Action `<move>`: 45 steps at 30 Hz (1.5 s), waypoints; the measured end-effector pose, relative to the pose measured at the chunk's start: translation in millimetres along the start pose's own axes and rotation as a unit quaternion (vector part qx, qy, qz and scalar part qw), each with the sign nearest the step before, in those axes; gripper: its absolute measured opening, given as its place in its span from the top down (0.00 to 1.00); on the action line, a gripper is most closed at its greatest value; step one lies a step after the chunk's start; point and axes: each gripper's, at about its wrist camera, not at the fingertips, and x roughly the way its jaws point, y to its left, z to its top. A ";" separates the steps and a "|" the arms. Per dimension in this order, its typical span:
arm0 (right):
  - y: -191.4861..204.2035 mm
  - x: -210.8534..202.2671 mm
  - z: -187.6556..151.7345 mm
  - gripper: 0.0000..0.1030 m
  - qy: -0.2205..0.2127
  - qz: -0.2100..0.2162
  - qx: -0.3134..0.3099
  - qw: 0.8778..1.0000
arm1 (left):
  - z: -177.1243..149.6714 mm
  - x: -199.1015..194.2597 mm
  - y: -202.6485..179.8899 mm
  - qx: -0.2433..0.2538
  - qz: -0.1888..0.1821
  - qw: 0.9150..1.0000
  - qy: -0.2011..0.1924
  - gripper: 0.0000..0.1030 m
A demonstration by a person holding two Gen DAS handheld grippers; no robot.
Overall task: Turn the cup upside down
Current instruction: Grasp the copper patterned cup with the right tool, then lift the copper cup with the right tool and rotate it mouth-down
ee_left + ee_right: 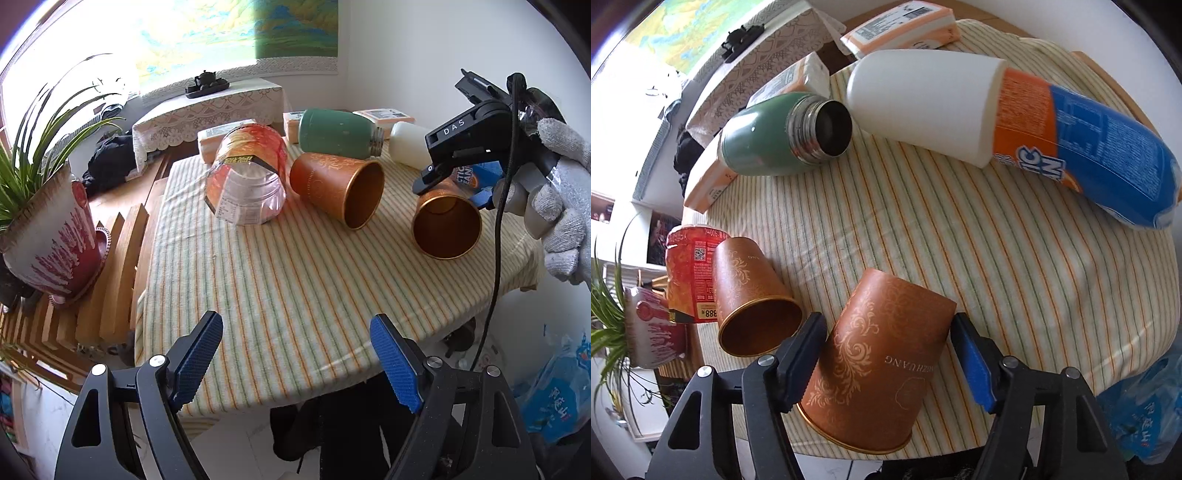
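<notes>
Two brown paper cups with gold insides lie on their sides on the striped tablecloth (295,280). The nearer cup (875,362) lies between the fingers of my right gripper (892,363); the jaws stand on either side of it, whether both pads press it is unclear. It also shows in the left wrist view (447,225) under the right gripper (454,162). The second cup (338,188) lies at the table's middle, mouth toward me; it also shows in the right wrist view (753,299). My left gripper (297,363) is open and empty above the table's near edge.
A red-labelled plastic jar (245,175), a green flask (340,133) without lid and a white bottle with a blue-orange label (1008,122) lie on the cloth. Tissue packs (901,27) sit at the back. A potted plant (48,218) stands left on a wooden rack.
</notes>
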 end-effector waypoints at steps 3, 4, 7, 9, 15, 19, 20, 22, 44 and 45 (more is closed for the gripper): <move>1.4 6.2 2.3 0.37 0.012 -0.003 -0.006 1.000 | 0.9 -0.1 -1.0 0.004 0.004 1.000 -0.001 0.18; 2.5 6.5 2.5 0.38 0.011 -0.006 -0.009 1.000 | 0.8 0.2 -1.7 0.005 0.005 1.000 0.000 0.18; 4.5 4.6 -0.1 0.41 0.007 -0.003 -0.024 1.000 | 0.3 1.4 -2.6 0.007 0.005 1.000 0.003 0.18; 4.4 1.8 -2.0 0.41 0.001 -0.002 -0.029 1.000 | -0.1 1.9 -3.0 0.007 0.005 1.000 0.005 0.18; -2.2 -14.6 -6.3 0.43 -0.043 0.009 -0.051 0.998 | 0.2 4.1 -3.3 0.004 0.005 1.000 0.007 0.18; -3.0 -22.8 -8.6 0.43 -0.067 0.017 -0.067 0.995 | 0.4 4.8 -5.0 0.003 0.003 1.000 0.008 0.18; -3.0 -24.3 -9.3 0.43 -0.071 0.021 -0.070 0.995 | 0.3 5.2 -5.9 0.003 0.003 1.000 0.008 0.18; -3.2 -29.4 -11.6 0.43 -0.091 0.026 -0.082 0.992 | 0.1 5.9 -7.9 0.005 0.002 1.000 0.009 0.18; 33.3 -60.6 -71.8 0.43 -0.396 -0.034 -0.237 0.887 | -3.3 12.2 -9.4 -0.047 -0.007 0.999 0.000 0.18; 34.1 -60.8 -75.0 0.43 -0.399 -0.036 -0.238 0.885 | -2.8 12.5 -8.2 -0.050 -0.008 0.999 0.000 0.18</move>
